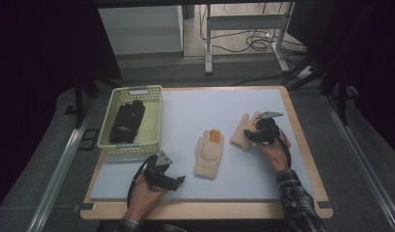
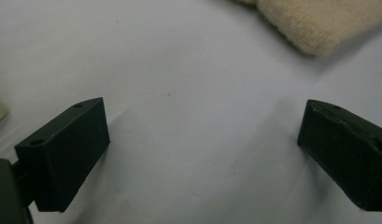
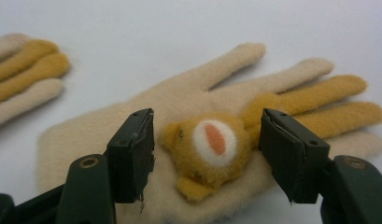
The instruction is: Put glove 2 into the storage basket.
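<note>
Two cream fleece gloves with orange fingers lie on the pale mat. One glove (image 1: pixel 208 153) rests mid-table; its cuff edge (image 2: pixel 314 21) is at the top of the left gripper view. The other glove (image 1: pixel 239 131) (image 3: pixel 179 116) lies at the right, carrying a small orange bear face (image 3: pixel 208 144). My right gripper (image 1: pixel 254 135) (image 3: pixel 207 156) is open, its jaws either side of that bear face, just over the glove. My left gripper (image 1: pixel 178 180) (image 2: pixel 202 149) is open above bare mat near the front edge, left of the middle glove's cuff. The middle glove's fingertips (image 3: pixel 25 65) lie far left in the right gripper view.
A pale yellow-green plastic basket (image 1: pixel 154 121) stands at the table's left back, holding a black glove (image 1: pixel 127 121). The mat (image 1: pixel 195 106) covers a wooden table with a raised rim (image 1: pixel 308 159). Table legs and cables lie on the floor beyond.
</note>
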The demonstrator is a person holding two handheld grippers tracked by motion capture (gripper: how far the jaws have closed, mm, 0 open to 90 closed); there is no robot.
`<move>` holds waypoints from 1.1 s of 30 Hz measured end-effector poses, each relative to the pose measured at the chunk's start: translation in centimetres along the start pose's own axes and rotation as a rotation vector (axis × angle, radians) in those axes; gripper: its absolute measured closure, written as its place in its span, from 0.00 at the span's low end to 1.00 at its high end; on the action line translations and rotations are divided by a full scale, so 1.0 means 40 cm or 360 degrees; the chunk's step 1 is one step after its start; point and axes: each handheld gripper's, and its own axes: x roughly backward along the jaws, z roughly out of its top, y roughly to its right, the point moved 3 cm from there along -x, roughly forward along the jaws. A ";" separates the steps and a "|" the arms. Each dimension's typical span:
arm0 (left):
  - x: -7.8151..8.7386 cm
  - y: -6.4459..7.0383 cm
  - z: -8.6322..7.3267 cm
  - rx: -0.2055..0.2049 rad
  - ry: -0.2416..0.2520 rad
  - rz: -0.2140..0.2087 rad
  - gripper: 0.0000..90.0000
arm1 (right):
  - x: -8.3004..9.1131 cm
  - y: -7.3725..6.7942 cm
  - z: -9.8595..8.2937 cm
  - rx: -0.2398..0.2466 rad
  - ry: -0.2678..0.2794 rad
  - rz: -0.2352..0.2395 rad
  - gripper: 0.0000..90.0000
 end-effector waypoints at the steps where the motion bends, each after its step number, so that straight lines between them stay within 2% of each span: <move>1: 0.000 0.000 0.000 0.0000 0.0000 0.0000 0.02 | -0.003 0.001 -0.001 0.0002 -0.0002 -0.0006 0.39; 5: 0.000 0.000 0.000 0.0002 0.0001 0.0000 0.02 | -0.011 0.008 -0.004 -0.0008 -0.0011 -0.0020 0.42; 8: 0.000 0.000 0.000 0.0001 0.0001 0.0000 0.02 | -0.017 0.009 -0.010 0.0016 -0.0034 -0.0031 0.51; 11: 0.000 0.000 0.000 0.0000 0.0000 0.0000 0.02 | -0.015 0.012 -0.014 -0.0023 -0.0031 -0.0006 0.60; 16: 0.000 0.000 0.000 0.0002 0.0001 0.0000 0.02 | -0.010 0.014 -0.013 -0.0033 -0.0035 0.0000 0.68; 22: 0.001 -0.001 0.000 -0.0006 -0.0005 0.0000 0.03 | 0.006 0.016 -0.006 -0.0040 -0.0032 0.0019 0.68; 33: 0.001 -0.001 0.000 -0.0006 -0.0005 0.0001 0.03 | 0.079 -0.002 0.024 -0.0017 0.0050 0.0080 0.68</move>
